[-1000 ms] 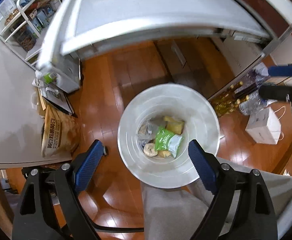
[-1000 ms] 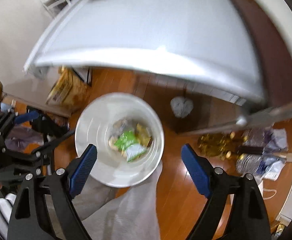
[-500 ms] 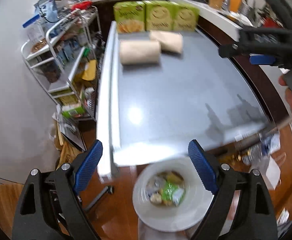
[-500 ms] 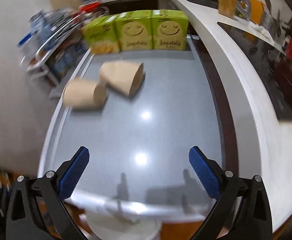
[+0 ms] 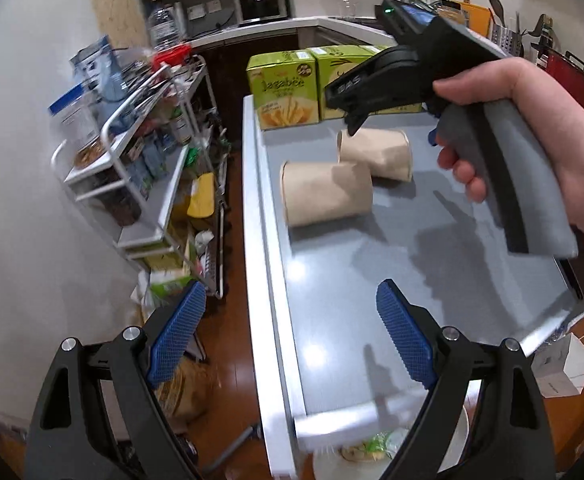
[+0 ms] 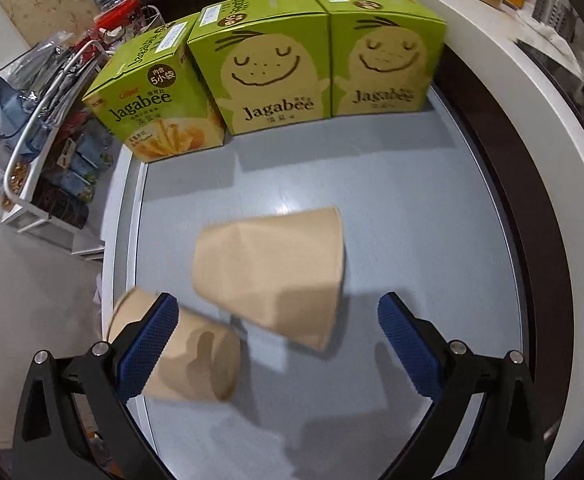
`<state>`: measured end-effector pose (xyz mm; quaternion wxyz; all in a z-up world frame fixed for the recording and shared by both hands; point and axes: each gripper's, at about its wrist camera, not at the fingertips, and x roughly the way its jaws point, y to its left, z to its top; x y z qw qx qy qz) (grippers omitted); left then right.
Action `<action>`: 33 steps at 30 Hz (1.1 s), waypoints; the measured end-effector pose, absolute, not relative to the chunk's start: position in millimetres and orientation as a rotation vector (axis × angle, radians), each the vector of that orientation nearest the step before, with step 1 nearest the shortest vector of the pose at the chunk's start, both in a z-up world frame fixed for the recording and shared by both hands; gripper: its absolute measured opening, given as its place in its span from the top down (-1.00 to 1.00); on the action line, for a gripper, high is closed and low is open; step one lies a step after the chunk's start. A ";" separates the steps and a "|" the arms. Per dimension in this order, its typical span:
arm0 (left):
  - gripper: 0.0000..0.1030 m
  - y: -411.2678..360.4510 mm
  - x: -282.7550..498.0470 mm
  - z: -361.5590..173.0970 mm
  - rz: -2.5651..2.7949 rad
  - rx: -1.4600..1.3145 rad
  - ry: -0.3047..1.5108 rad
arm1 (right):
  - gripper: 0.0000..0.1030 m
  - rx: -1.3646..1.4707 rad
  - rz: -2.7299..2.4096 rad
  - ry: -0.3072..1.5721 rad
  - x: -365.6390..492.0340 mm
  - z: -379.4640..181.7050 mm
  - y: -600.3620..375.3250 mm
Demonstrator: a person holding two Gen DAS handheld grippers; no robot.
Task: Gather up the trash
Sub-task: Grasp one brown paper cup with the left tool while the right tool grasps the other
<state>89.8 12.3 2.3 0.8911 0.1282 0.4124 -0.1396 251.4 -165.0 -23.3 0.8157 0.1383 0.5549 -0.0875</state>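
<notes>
Trash shows nearest in the white bin point(image 5: 457, 446) on the floor below the counter's near edge, where green and tan wrappers point(image 5: 371, 446) lie inside, mostly hidden by the left claw point(image 5: 290, 338). That claw hangs spread over the near left corner of the grey counter point(image 5: 431, 280) with nothing between its blue pads. Farther along the counter, two brown paper cups lie on their sides: the nearer cup point(image 6: 196, 360) by the left rim, and the farther cup point(image 6: 272, 276) just beyond it, the two close together, though whether they touch I cannot tell. The right claw point(image 6: 278, 350) hovers above them, spread wide and empty, its jaws having just been opening, with the farther cup lying ahead in the gap between the pads and the nearer cup partly behind the left pad. The step in hand looks like the reach for the next piece of trash; the next move calls for lowering until the pads straddle the farther cup's wall, then closing gently, since thin paper crushes. Beyond the cups three green snack boxes point(image 6: 276, 64) stand in a row at the far end.
</notes>
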 end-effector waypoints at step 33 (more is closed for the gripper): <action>-0.87 -55.7 215.6 -35.6 -0.392 0.266 0.962 | -0.91 0.201 -0.254 1.280 275.8 -57.6 -227.5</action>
